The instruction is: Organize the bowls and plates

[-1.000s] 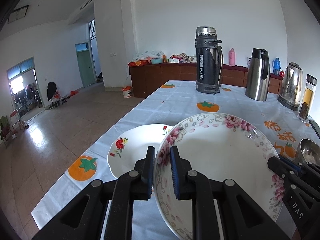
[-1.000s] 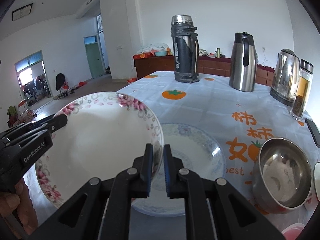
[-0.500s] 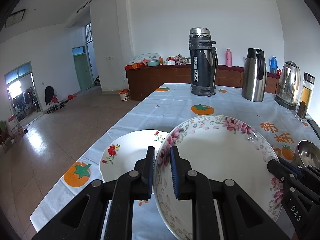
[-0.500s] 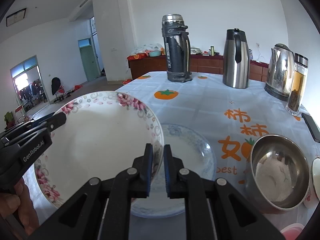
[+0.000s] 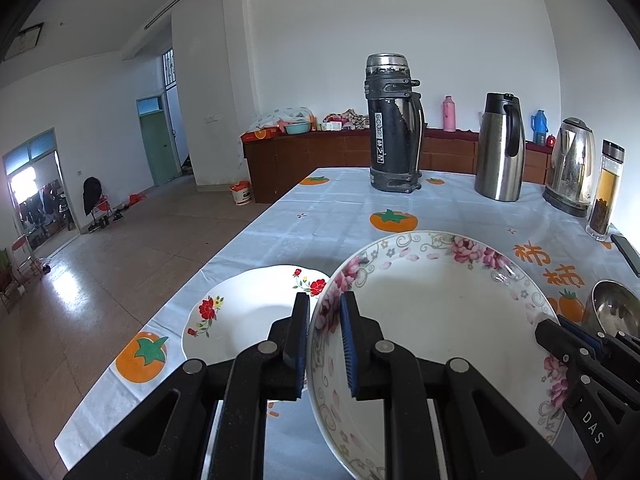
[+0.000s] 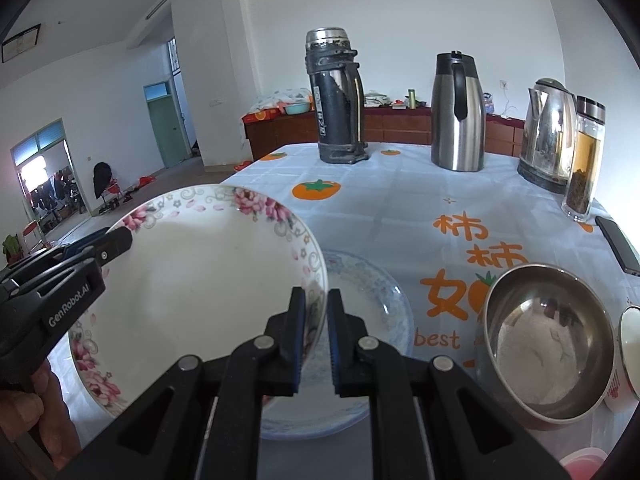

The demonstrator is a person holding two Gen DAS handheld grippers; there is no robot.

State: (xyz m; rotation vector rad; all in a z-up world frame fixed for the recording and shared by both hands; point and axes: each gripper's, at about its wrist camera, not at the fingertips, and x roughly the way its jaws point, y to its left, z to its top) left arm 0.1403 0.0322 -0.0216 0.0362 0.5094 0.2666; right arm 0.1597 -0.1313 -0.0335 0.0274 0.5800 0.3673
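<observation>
- At your far left, a white plate (image 5: 244, 312) with red flowers lies flat on the desk (image 5: 320, 208), near its left edge and just beside your left gripper.
- Your left gripper (image 5: 325, 336) is clamped on the left rim of the pink-flowered bowl (image 5: 432, 320); one finger sits outside the rim, the other inside.
- You hold that bowl off the desk between both grippers, and it spans the space from one to the other.
- Your right gripper (image 6: 316, 332) is clamped on the bowl's right rim in the same way, with the rim pinched between its pads.
- Under the bowl's right edge, a blue-patterned plate (image 6: 372, 304) rests on the desk, partly hidden by your right gripper.
- Further right stands a steel bowl (image 6: 548, 344), apart from the blue-patterned plate and clear of both grippers.
- Along the far side of the desk, left to right, stand a black flask (image 6: 336, 100), a steel jug (image 6: 458, 112), a kettle (image 6: 548, 132) and a glass bottle (image 6: 584, 160).
</observation>
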